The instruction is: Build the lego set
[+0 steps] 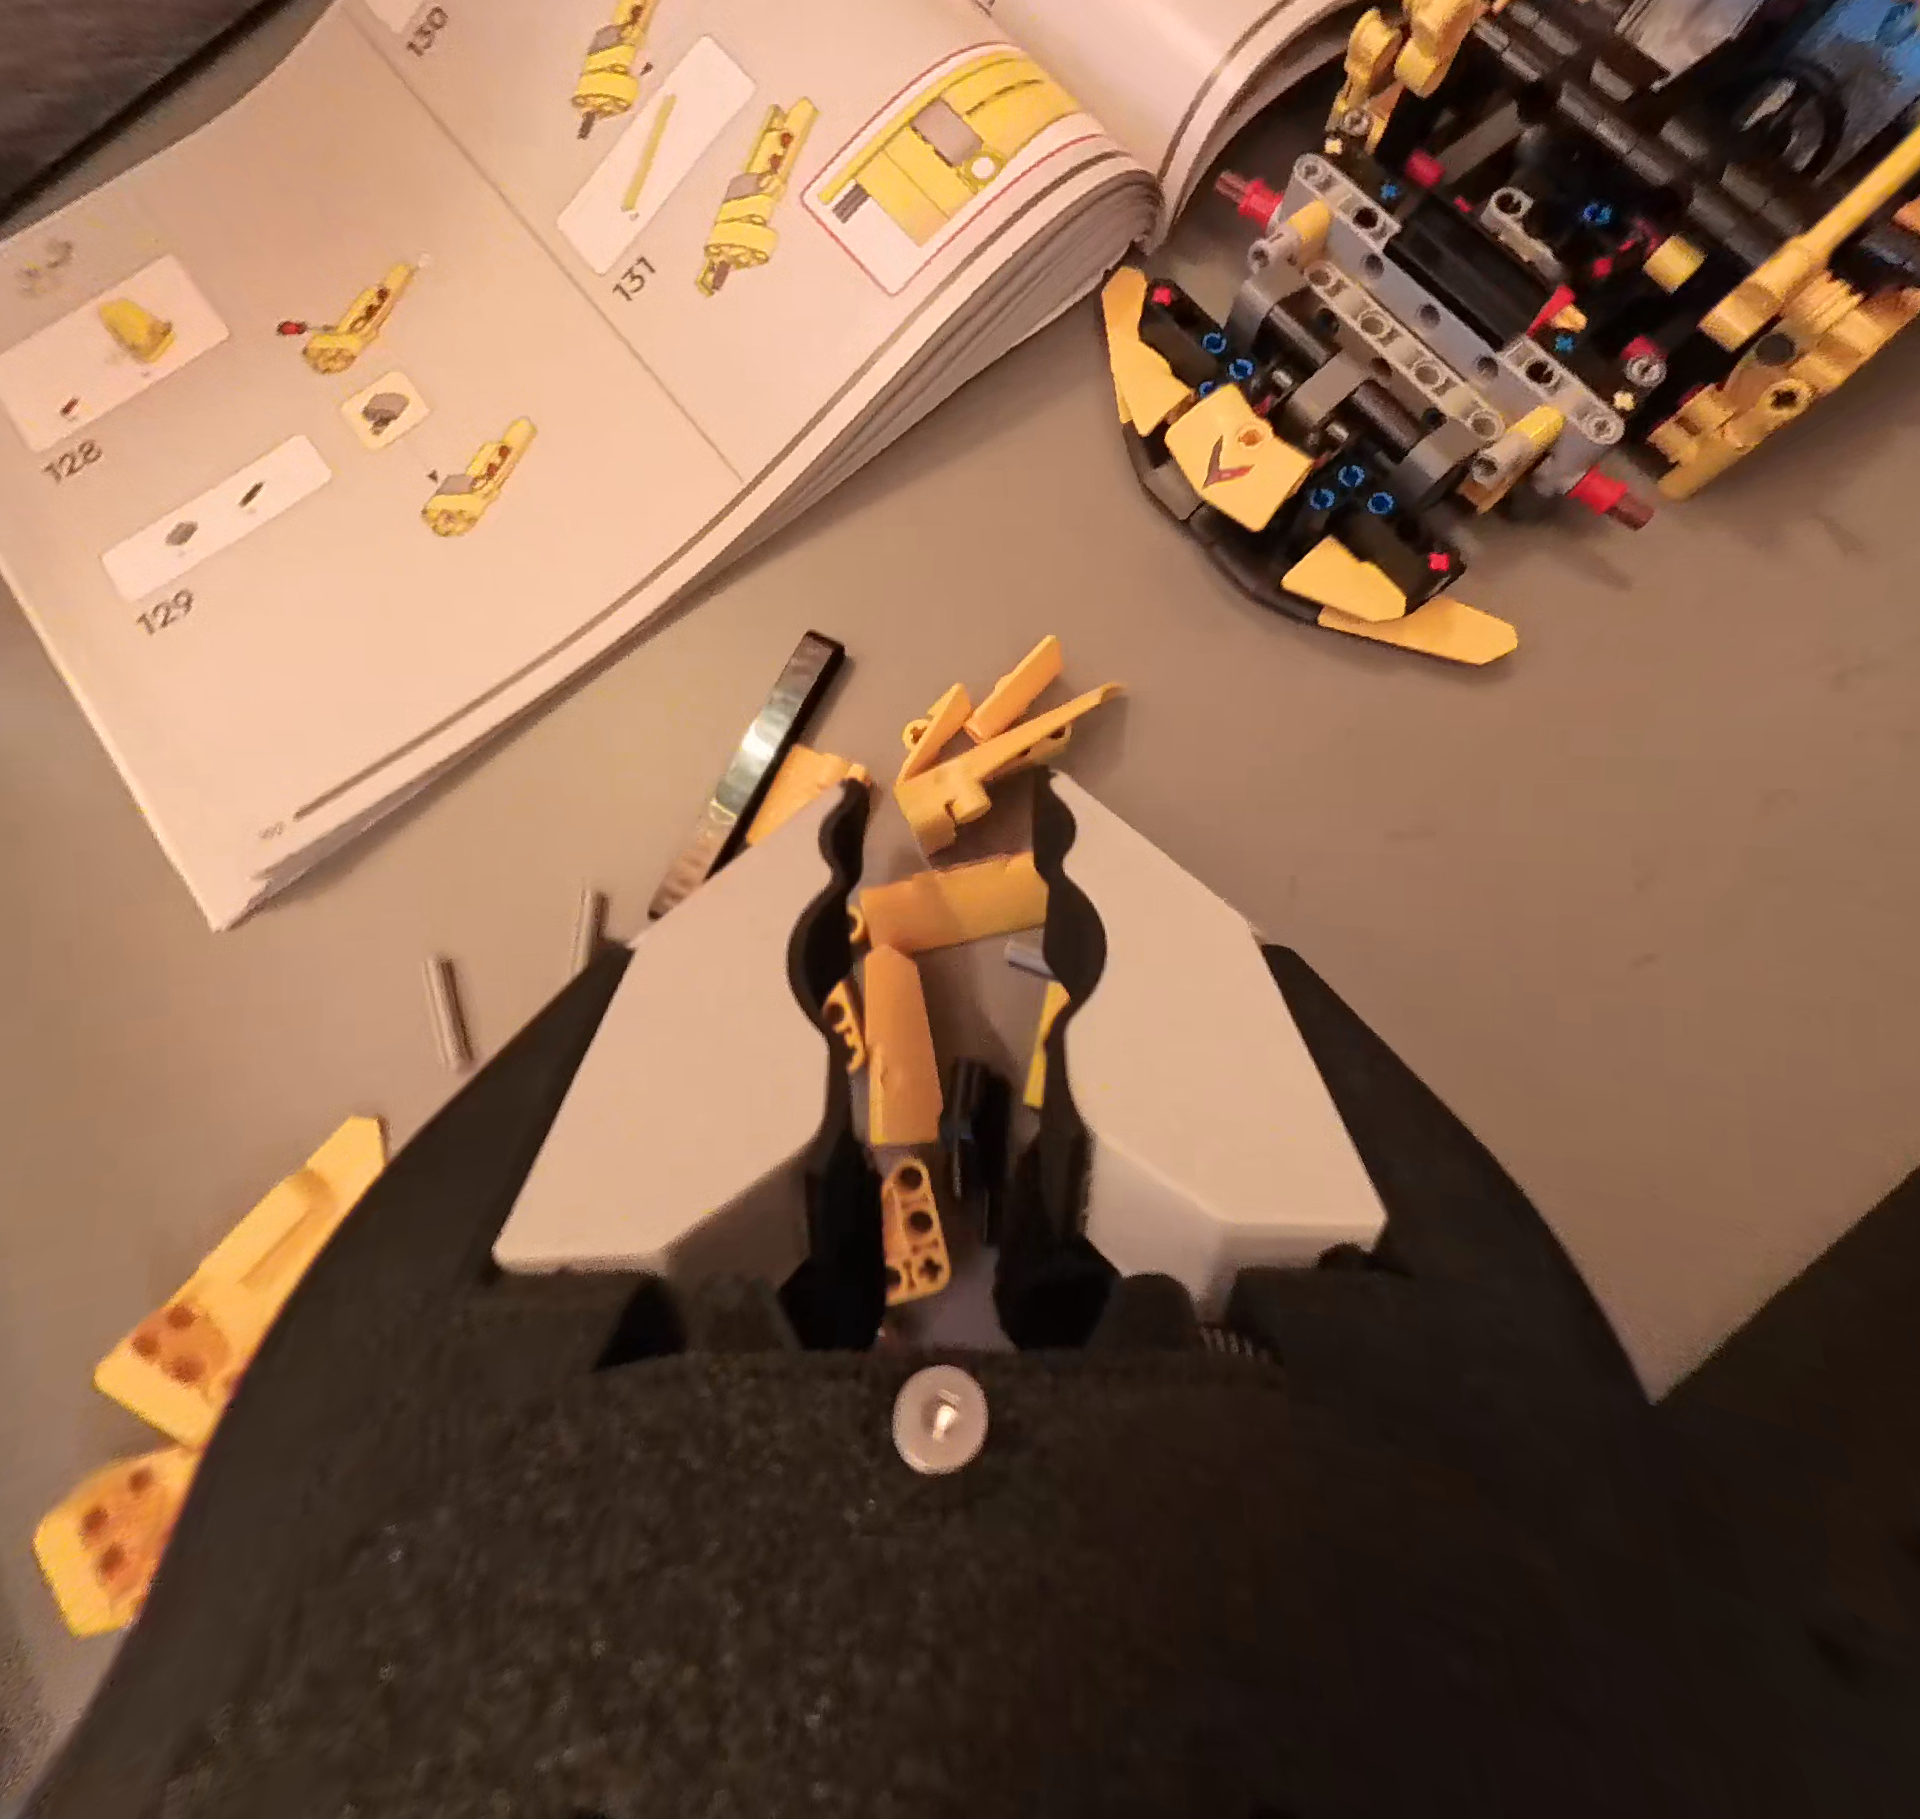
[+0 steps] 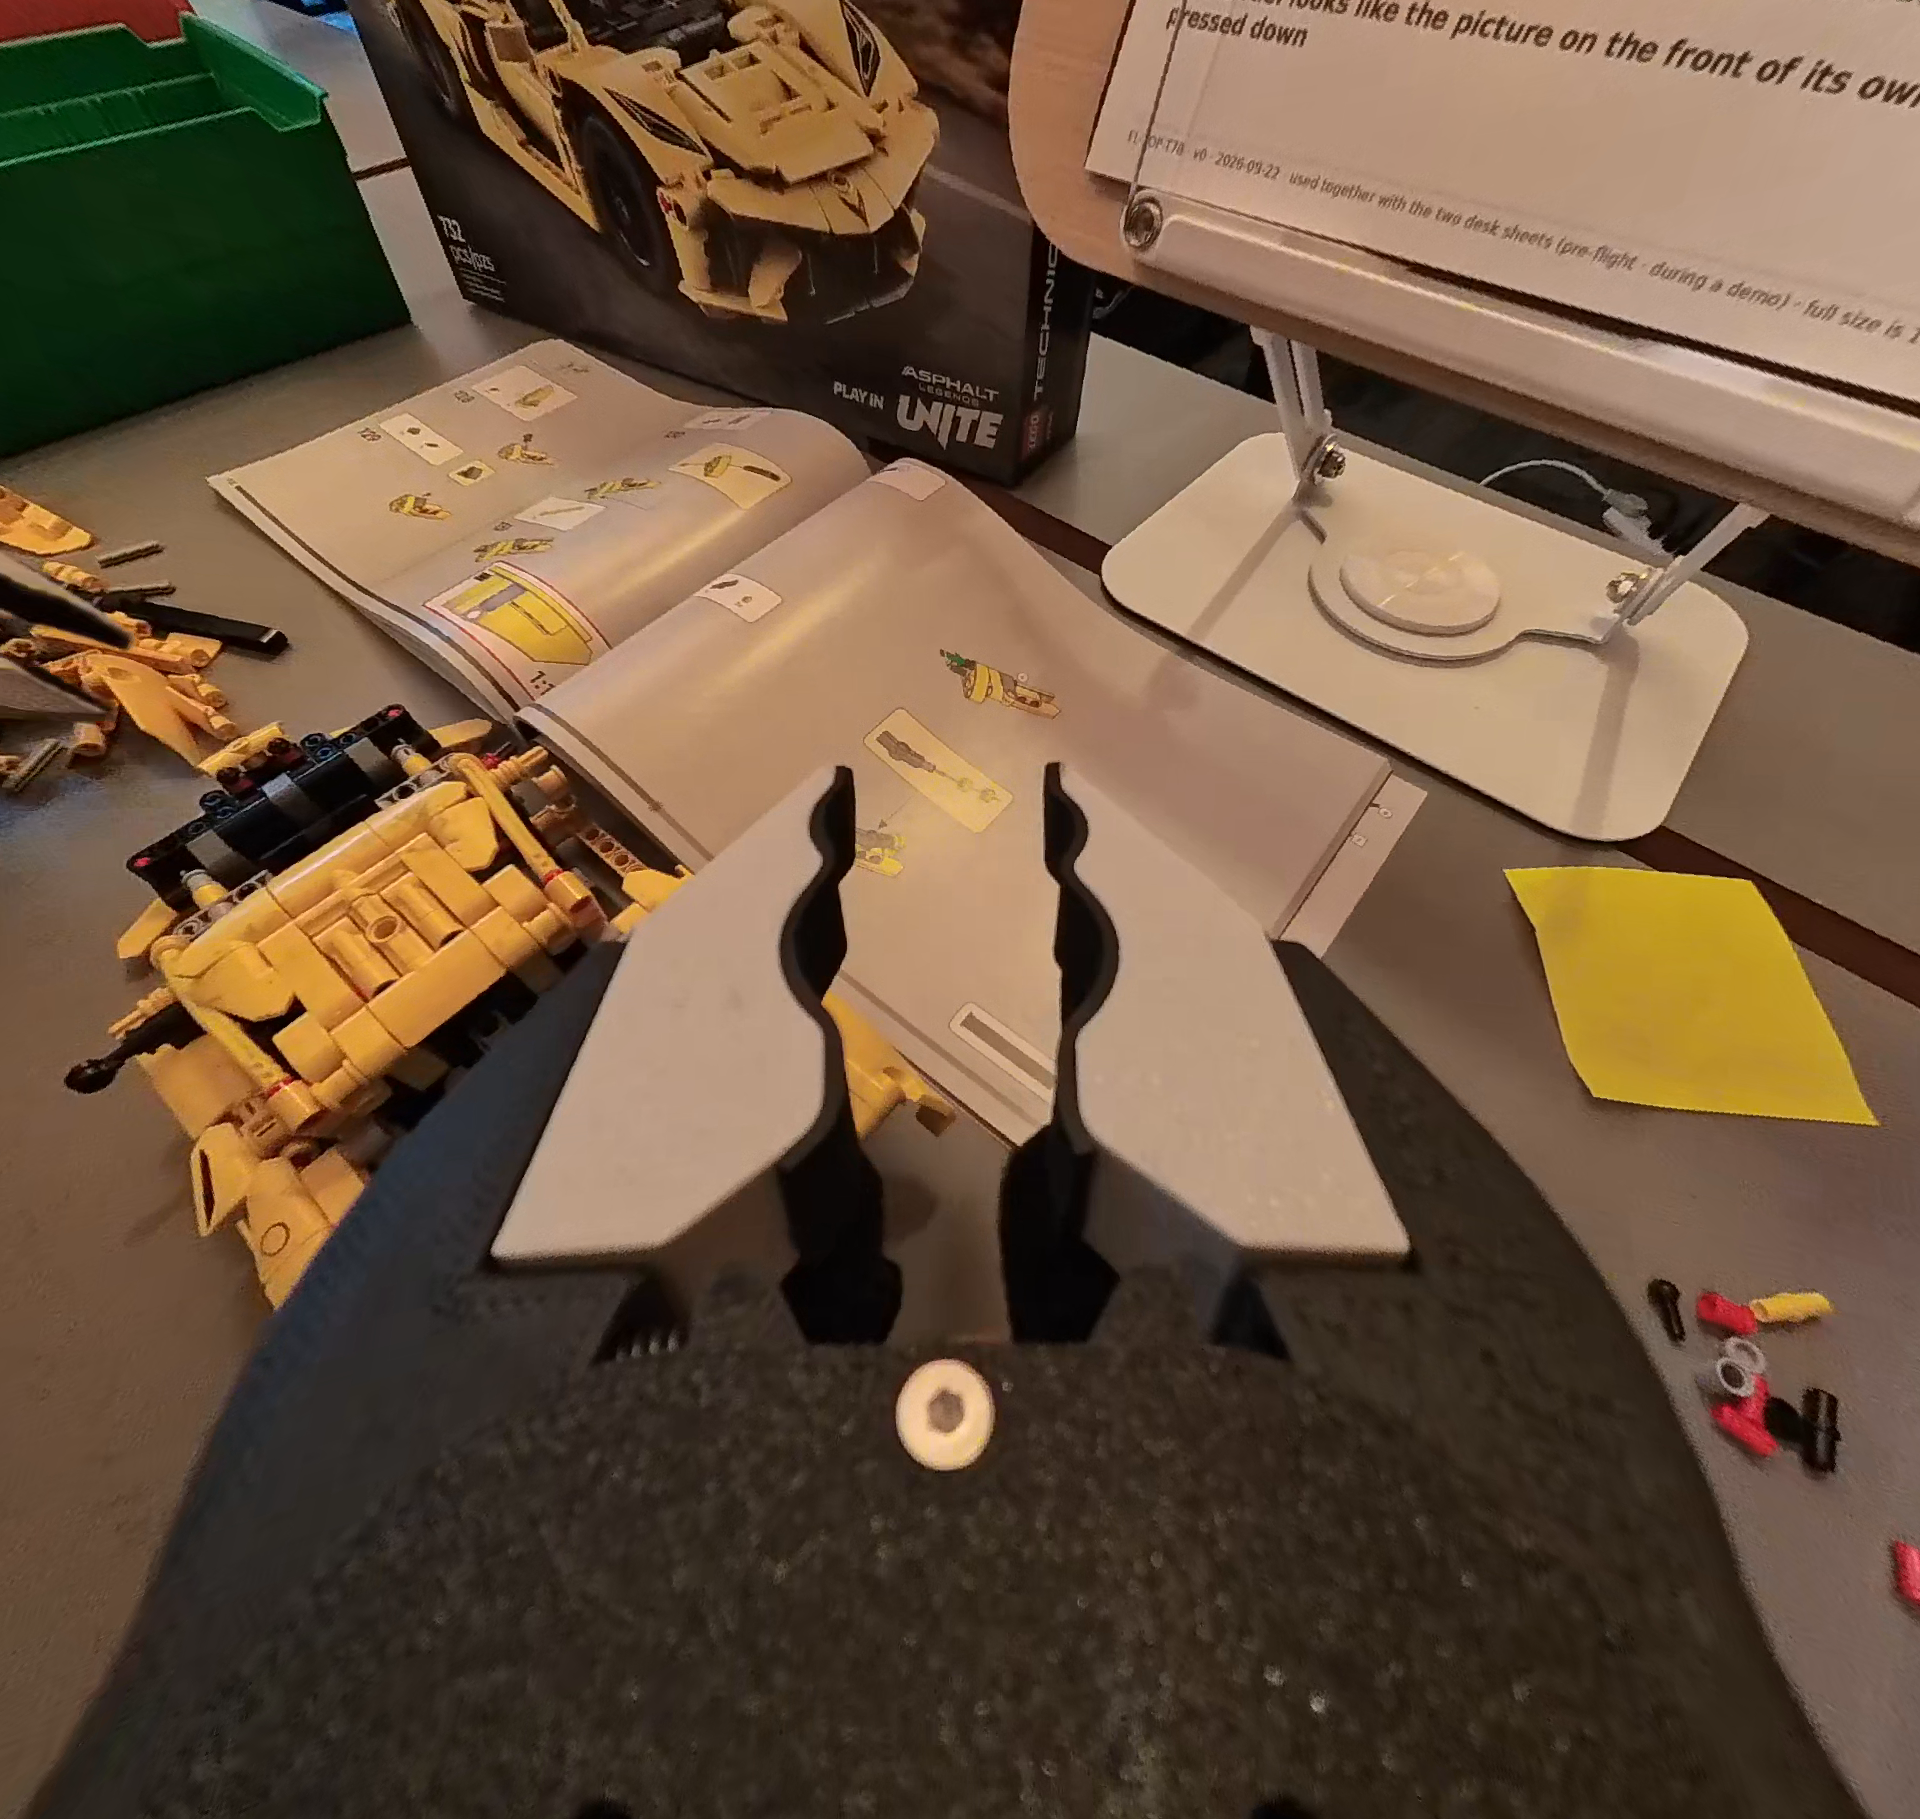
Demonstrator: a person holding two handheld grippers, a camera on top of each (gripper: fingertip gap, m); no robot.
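A partly built yellow and black car model (image 1: 1475, 294) lies on the grey table at the upper right of the left wrist view, and it also shows at the left of the right wrist view (image 2: 343, 959). My left gripper (image 1: 951, 793) is open and hovers over a pile of loose yellow pieces (image 1: 966, 751); a yellow panel piece (image 1: 951, 902) lies on the table between its fingers. The open instruction booklet (image 1: 416, 367) lies to its upper left. My right gripper (image 2: 948, 782) is open and empty above the booklet's right page (image 2: 935, 689), beside the model.
The set's box (image 2: 748, 159) stands behind the booklet. A green bin (image 2: 156, 242) is at the far left. A white stand (image 2: 1455, 626) holds a printed sheet at the right. A yellow paper (image 2: 1683, 990) and small red and black parts (image 2: 1756, 1374) lie at the right. The grippers' ends are close to 35 cm from one another.
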